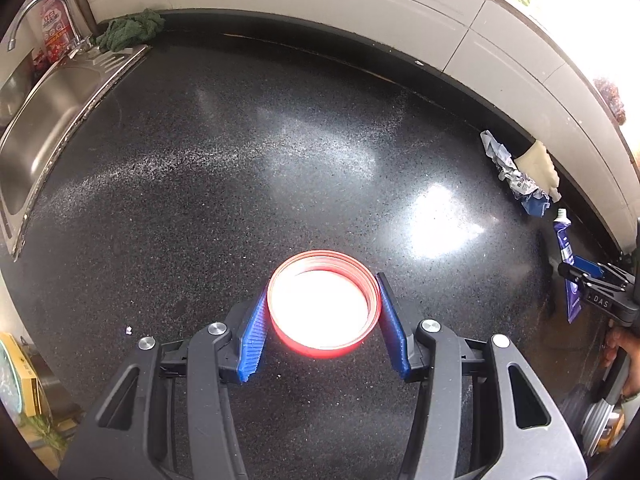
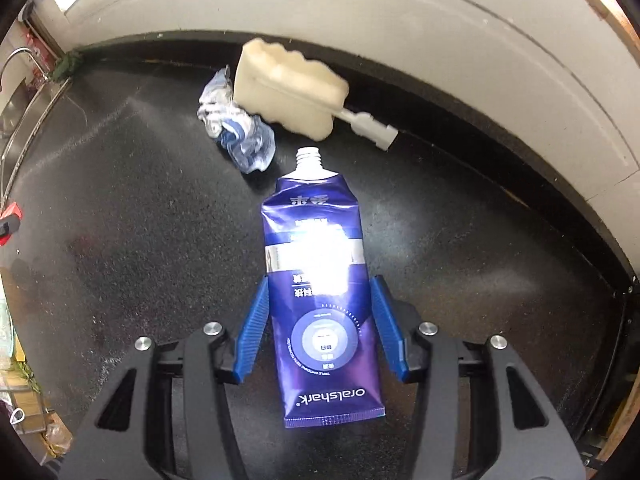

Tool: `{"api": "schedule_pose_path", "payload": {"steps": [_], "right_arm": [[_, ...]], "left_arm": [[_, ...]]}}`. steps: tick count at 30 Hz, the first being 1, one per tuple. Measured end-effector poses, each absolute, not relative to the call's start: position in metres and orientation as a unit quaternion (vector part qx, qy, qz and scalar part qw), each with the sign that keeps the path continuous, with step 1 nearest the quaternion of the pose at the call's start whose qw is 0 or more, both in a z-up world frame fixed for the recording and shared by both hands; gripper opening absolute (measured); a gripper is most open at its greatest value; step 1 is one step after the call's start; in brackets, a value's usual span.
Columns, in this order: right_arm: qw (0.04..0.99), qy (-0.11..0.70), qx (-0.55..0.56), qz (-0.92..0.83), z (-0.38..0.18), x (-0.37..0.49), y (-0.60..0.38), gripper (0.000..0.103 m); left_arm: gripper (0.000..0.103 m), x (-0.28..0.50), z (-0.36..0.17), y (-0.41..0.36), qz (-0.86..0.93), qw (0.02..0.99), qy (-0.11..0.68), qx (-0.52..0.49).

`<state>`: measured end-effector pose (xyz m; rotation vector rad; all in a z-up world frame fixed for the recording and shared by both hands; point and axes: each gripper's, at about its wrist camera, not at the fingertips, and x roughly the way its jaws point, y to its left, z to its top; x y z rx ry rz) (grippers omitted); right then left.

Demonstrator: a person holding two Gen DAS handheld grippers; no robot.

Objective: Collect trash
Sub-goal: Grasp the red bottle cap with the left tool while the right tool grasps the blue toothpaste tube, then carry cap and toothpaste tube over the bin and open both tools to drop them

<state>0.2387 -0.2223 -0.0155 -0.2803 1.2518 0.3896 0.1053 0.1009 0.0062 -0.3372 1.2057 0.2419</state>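
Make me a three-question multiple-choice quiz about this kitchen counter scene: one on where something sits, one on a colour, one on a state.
1. Where does the purple toothpaste tube lie?
A. in the steel sink
B. on the black speckled counter, between the right gripper's fingers
C. on the windowsill

2. What colour is the round plastic cup held in the left gripper?
A. red
B. green
C. yellow

3. The tube's nozzle is:
A. capped
B. uncapped, threads bare
C. cut off

Answers: 1 B, the blue fingers flank the tube. 2 A, its rim glows red. 3 B, the white threaded neck shows no cap.
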Motion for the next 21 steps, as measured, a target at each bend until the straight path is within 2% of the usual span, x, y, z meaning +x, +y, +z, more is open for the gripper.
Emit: {"api": "schedule_pose_path", "payload": {"steps": [8,21], "right_arm": [[0.807,0.545,-0.112,0.198,0.031,0.23,-0.215,0.051],[0.791,0.547,-0.128,0.242,0.032,0.216,-0.181,0.051]], "left_arm": [[0.049,0.102,0.018,0.095,0.111,0.812,0.551,-0.16],[0.049,0.024,0.032,0.148,0.191,0.804,0.528,-0.194]]}}
